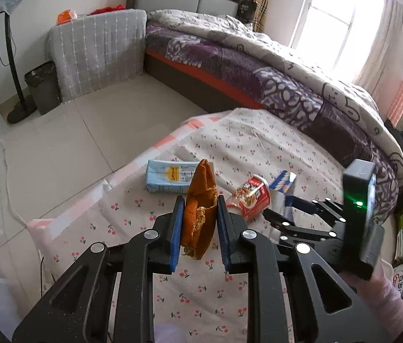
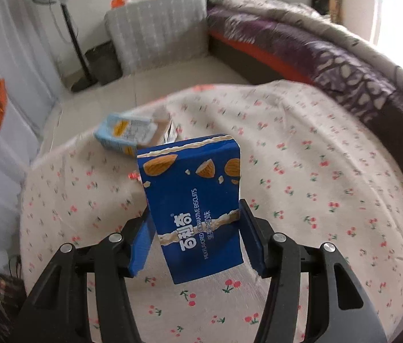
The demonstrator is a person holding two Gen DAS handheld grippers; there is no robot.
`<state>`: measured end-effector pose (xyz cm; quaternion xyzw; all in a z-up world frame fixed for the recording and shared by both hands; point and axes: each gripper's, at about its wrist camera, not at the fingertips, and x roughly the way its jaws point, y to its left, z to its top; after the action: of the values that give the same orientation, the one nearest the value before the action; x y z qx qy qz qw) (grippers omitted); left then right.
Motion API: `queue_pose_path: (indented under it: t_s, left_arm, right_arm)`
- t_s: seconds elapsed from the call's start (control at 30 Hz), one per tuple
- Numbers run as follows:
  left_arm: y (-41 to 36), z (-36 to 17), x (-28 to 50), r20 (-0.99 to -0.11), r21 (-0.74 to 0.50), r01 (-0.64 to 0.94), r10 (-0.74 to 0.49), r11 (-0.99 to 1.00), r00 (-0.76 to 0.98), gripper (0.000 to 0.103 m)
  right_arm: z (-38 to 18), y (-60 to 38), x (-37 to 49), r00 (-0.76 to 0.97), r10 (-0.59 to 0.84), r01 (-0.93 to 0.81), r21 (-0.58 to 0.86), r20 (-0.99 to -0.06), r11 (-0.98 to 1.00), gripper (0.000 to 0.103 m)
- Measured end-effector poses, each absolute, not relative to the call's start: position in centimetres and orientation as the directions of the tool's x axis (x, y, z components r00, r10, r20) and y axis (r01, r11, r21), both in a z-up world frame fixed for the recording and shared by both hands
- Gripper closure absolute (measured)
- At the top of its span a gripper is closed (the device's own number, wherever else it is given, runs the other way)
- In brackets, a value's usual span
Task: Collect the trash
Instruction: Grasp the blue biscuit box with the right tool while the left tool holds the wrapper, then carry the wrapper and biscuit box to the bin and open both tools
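Now, left tool (image 1: pixel 200 225) clamped on an orange peel (image 1: pixel 200 200), held above the cherry-print table (image 1: pixel 201 300). Light-blue carton (image 1: pixel 167 176) and red cup (image 1: pixel 251 197) lie on the cloth. Right tool (image 2: pixel 197 237) closed on a blue biscuit box (image 2: pixel 195 205), lifted clear of the table.

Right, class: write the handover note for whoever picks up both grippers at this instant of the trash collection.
Left gripper: shut on the orange peel, lifted above the cherry-print cloth.
Right gripper: shut on the blue biscuit box, also held up off the cloth.
Still lying on the cloth: light blue carton and red noodle cup.
Dark bin stands on the floor by the grey-covered furniture, beside the fan stand.
Done: two items picked up. Left: bin both, then fetch the carton and cup.
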<state>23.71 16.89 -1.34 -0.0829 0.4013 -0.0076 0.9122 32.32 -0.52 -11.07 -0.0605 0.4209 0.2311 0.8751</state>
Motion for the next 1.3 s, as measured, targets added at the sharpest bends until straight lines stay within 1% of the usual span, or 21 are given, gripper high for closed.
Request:
queue_pose_path:
  t_s: [0.23,0.47,0.67,0.8,0.97,1.3]
  left_arm:
    - [16.4,-0.6,23.4,-0.71,-0.154,-0.049,-0.077,0.987,0.7,0.082]
    - [15.7,-0.5,23.1,-0.693,-0.149,-0.047,-0.07,0.988,0.717,0.082]
    - [14.5,-0.8,22.9,-0.686,-0.111,-0.039,-0.049,0.993,0.726,0.082]
    - [13.5,-1.0,22.9,-0.684,-0.098,-0.032,-0.044,0.995,0.728,0.082]
    - [12.3,-1.3,23.1,-0.685,-0.087,-0.022,-0.044,0.996,0.728,0.082]
    - [7.7,-0.5,23.3,-0.663,-0.097,0.048,-0.101,0.994,0.742,0.082]
  right_arm:
    - [-7.7,-2.0,29.8,0.621,0.316,-0.354,0.104,-0.717,0.93,0.048]
    - [-6.2,-4.3,27.4,0.657,0.274,-0.236,0.154,-0.702,0.96,0.048]
    - [-5.7,-6.9,25.2,0.679,0.264,-0.157,0.216,-0.685,0.964,0.048]
    - [-6.1,-8.5,23.9,0.704,0.226,-0.126,0.195,-0.674,0.973,0.047]
    - [-6.5,-10.7,23.0,0.698,0.215,-0.088,0.217,-0.683,0.972,0.047]
    - [-4.7,-15.8,20.8,0.729,0.174,-0.026,0.227,-0.662,0.973,0.047]
